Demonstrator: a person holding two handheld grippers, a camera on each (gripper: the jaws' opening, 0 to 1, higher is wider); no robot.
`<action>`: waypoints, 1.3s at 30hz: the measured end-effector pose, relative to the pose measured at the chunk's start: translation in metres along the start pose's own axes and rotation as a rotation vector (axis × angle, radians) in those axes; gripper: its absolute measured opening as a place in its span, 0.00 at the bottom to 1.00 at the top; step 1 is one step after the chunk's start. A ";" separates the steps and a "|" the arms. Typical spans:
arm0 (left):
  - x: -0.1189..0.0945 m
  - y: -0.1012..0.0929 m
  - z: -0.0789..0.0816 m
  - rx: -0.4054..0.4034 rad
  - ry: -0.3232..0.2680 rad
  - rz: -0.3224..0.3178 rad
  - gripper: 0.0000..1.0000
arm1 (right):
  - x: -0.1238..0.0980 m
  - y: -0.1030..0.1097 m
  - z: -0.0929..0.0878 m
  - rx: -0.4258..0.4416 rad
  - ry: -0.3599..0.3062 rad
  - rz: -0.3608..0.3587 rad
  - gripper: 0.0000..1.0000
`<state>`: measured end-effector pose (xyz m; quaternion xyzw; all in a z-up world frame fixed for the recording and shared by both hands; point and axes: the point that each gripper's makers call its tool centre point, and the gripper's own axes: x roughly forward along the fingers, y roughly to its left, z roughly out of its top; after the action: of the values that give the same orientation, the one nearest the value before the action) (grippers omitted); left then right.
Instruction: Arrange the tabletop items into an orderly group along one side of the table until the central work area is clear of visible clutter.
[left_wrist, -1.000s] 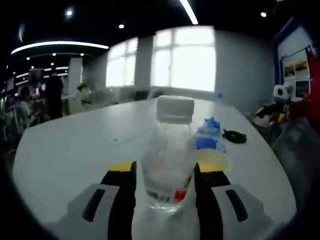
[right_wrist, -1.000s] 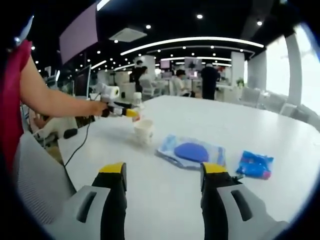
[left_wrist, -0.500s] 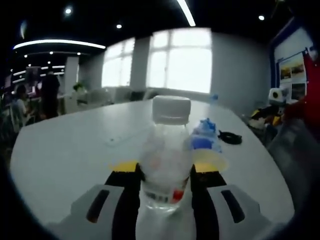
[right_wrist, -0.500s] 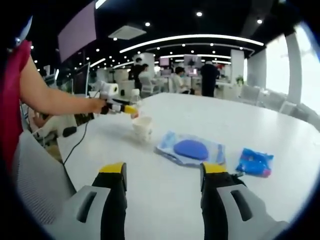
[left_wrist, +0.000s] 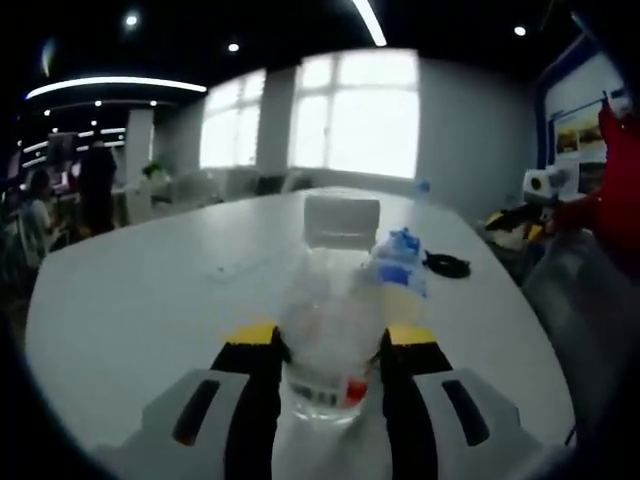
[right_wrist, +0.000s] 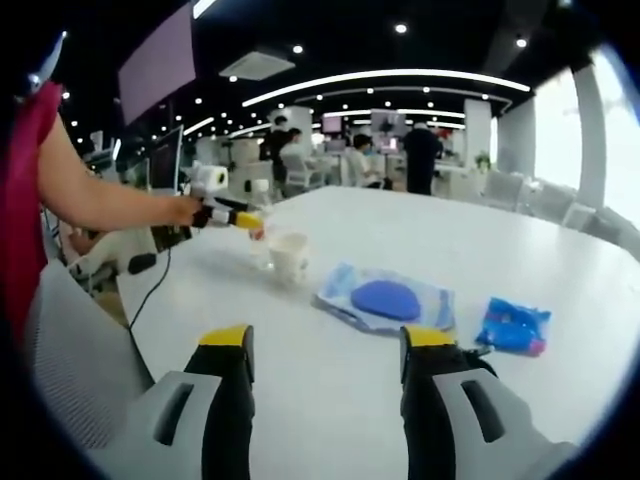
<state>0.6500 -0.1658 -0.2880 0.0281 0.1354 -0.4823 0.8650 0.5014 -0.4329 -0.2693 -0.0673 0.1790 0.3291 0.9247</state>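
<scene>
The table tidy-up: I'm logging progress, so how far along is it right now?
Done: nothing looks grouped yet. In hand: the left tongs are shut on the clear bottle. Left: the paper cup, the packet with the blue oval and the small blue pack lie spread across the white table; a black coiled item sits farther off. The right tongs are open.

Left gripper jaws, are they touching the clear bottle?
Touching: in the left gripper view, both jaws of the left gripper press against the sides of the clear bottle.
</scene>
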 end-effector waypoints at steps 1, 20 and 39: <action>-0.002 -0.003 0.001 0.004 -0.001 -0.006 0.36 | 0.000 0.001 0.000 -0.001 0.000 0.002 0.58; -0.010 -0.019 -0.009 -0.006 0.014 -0.036 0.36 | 0.000 0.003 0.002 -0.009 -0.005 0.009 0.57; -0.006 -0.024 -0.007 -0.001 -0.009 -0.075 0.37 | 0.000 0.003 0.001 -0.009 0.001 0.006 0.57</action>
<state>0.6258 -0.1726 -0.2916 0.0203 0.1326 -0.5145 0.8469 0.4995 -0.4301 -0.2685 -0.0709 0.1783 0.3326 0.9233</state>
